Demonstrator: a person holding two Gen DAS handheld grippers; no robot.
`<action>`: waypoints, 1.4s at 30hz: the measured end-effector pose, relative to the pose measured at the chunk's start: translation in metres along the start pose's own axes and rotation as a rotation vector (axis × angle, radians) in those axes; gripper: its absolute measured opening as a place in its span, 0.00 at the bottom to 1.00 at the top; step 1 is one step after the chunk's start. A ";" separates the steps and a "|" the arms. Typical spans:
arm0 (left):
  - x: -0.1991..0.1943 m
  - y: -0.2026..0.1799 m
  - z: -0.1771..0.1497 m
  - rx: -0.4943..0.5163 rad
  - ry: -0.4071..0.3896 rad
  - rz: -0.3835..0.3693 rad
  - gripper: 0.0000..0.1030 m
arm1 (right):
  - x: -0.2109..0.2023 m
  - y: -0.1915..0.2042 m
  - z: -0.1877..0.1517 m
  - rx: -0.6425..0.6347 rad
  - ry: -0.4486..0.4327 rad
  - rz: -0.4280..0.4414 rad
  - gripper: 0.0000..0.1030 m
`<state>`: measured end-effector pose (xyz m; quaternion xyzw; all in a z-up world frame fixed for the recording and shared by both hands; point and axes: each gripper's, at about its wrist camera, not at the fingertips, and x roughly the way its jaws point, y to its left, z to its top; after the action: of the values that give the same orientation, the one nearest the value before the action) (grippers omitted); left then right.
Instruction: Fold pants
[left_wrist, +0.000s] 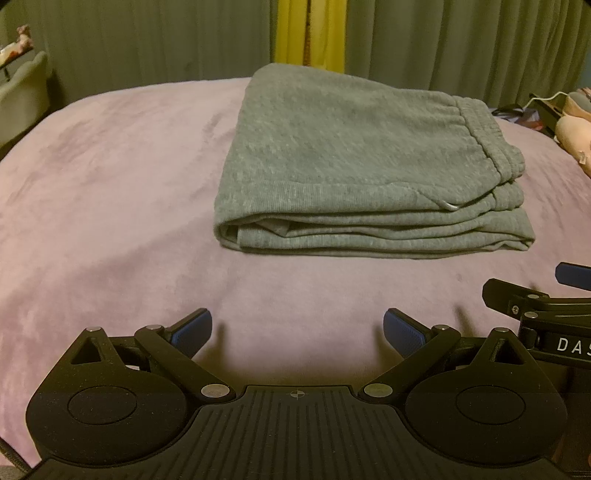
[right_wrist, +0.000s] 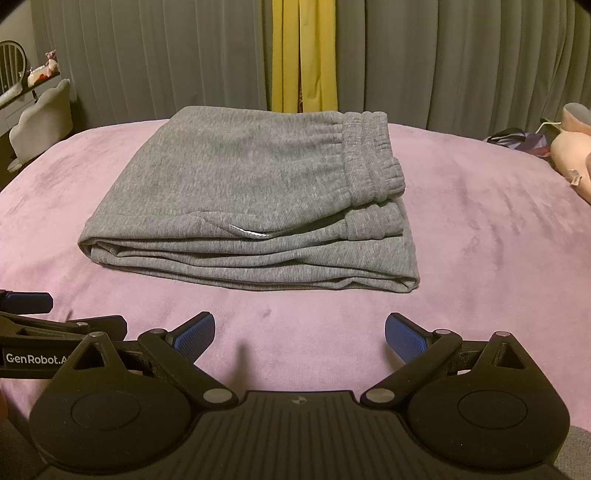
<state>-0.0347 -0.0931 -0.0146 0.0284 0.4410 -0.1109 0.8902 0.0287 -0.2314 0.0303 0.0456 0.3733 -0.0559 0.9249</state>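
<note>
Grey sweatpants (left_wrist: 351, 162) lie folded into a thick rectangular stack on a pink blanket (left_wrist: 110, 206), waistband at the right. They also show in the right wrist view (right_wrist: 243, 206). My left gripper (left_wrist: 297, 332) is open and empty, held back from the stack's near edge. My right gripper (right_wrist: 299, 336) is open and empty, also short of the stack. The right gripper's finger shows at the right edge of the left wrist view (left_wrist: 572, 275); the left gripper shows at the left edge of the right wrist view (right_wrist: 27, 301).
Grey curtains (right_wrist: 461, 62) with a yellow strip (right_wrist: 304, 55) hang behind the bed. Pink and dark items (right_wrist: 569, 147) lie at the far right. A pale chair (right_wrist: 44, 122) and a shelf stand at the far left.
</note>
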 end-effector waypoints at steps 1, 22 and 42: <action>0.000 0.000 0.000 0.000 0.000 -0.001 0.99 | 0.000 0.000 0.000 0.000 0.000 0.000 0.96; 0.000 0.001 0.001 -0.004 0.002 -0.005 0.99 | 0.001 -0.001 0.000 0.001 0.002 0.004 0.96; -0.001 0.001 0.000 -0.008 0.001 -0.010 0.99 | 0.000 -0.001 0.001 0.002 0.001 0.006 0.96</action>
<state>-0.0351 -0.0922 -0.0140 0.0227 0.4418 -0.1136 0.8896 0.0292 -0.2323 0.0306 0.0479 0.3734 -0.0535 0.9249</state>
